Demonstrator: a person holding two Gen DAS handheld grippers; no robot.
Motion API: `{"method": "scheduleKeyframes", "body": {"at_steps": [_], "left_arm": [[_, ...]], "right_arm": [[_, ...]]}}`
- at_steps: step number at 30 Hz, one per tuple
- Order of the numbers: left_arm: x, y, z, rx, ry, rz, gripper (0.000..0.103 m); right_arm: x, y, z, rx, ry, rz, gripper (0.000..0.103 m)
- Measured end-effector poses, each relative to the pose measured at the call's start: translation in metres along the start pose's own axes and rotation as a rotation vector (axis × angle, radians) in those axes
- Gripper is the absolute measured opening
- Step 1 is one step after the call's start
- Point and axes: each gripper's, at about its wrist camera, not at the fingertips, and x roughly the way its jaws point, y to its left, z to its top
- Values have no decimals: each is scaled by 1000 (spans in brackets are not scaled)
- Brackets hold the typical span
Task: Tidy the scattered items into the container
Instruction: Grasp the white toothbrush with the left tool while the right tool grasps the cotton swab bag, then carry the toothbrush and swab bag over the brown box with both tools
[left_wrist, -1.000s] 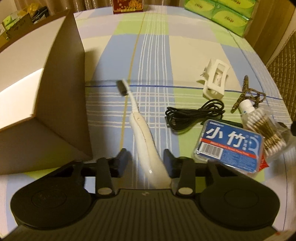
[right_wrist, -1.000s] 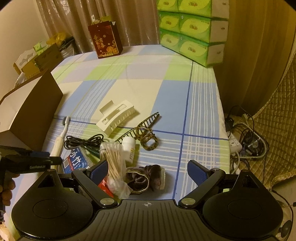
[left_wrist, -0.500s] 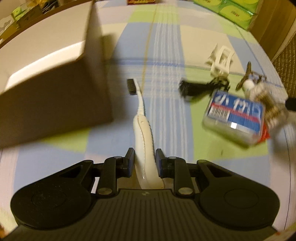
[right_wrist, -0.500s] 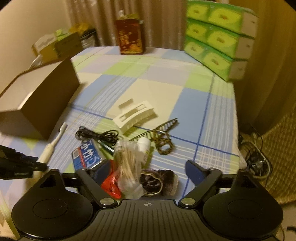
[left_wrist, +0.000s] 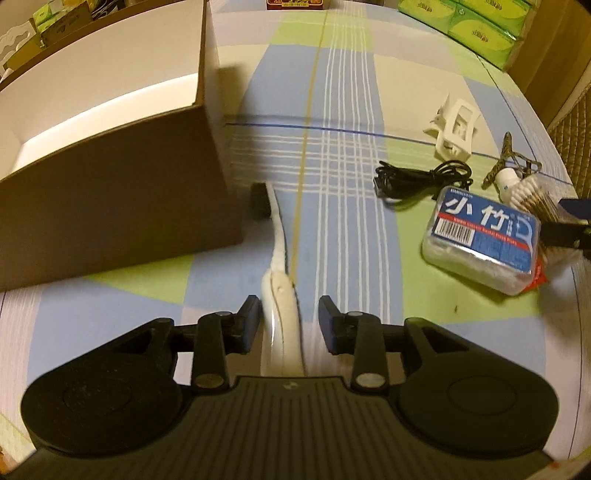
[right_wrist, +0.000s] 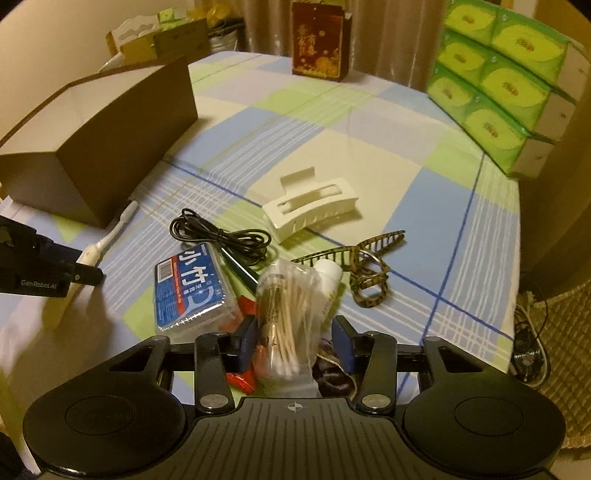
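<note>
Straddling the toothbrush handle, left gripper jaws opening, right pad clear of it, brush head beside the open box, right gripper jaws closing around the cotton-swab bag, floss case, cable, clip loose on the cloth.

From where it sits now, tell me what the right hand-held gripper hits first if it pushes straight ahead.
The bag of cotton swabs: it already lies between the closing jaws of the right hand-held gripper. Beyond it, probably the white tube and leopard-print hair clip, though depth is unclear.
</note>
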Motion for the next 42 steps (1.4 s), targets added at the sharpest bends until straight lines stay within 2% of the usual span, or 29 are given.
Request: {"method": "scheduleKeyframes", "body": {"at_steps": [1,3,6,15,23,33,42], "left_arm": [[0,0,0,5,-1,0,29],[-2,-1,-2,19,-8,-9,19],[-3,-4,-4,37,-3,-13,16],[-16,4,-17,19,9,-26,16],[-45,9,-21,17,-36,-56,16],[-88,14,-19,44,-115,-129,16],[-128,42,-12,38,-206,-176,16]], "right_arm": [[2,1,0,-8,4,4,37],[4,3,-1,-18,9,14,22],[3,3,-1,-7,3,23,15],[-22,-3,1,81,-59,43,14],[-40,6,5,120,-91,71,14],[-49,44,8,115,-106,109,14],[-51,92,21,105,-125,131,14]]}}
